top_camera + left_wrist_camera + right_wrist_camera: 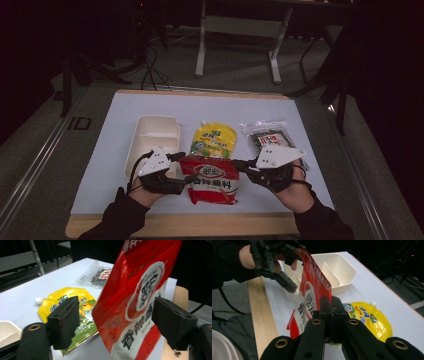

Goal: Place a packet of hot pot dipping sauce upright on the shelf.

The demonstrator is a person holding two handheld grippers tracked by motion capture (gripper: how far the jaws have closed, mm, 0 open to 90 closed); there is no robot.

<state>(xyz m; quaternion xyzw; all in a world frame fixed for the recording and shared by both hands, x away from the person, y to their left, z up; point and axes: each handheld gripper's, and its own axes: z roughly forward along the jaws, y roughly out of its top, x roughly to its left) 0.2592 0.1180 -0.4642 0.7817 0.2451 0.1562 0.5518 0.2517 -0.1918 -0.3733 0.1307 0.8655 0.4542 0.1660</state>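
A red seasoning pouch (212, 182) is lifted off the white mat near the front edge, tilted between both grippers. My right gripper (235, 164) is shut on the pouch's right edge; the right gripper view has the red pouch (310, 297) rising from the closed jaws of the right gripper (330, 305). My left gripper (186, 168) stands open around the pouch's left edge. In the left gripper view the pouch (140, 297) hangs between the jaws of the left gripper (116, 312), and the left pad (62, 322) is clear of it.
A yellow spouted pouch (215, 140) lies flat behind the red one. A clear bag of dark dried food (270, 137) lies to its right. A cream two-compartment tray (152, 135) sits at the left. The wooden table edge (175, 225) runs along the front.
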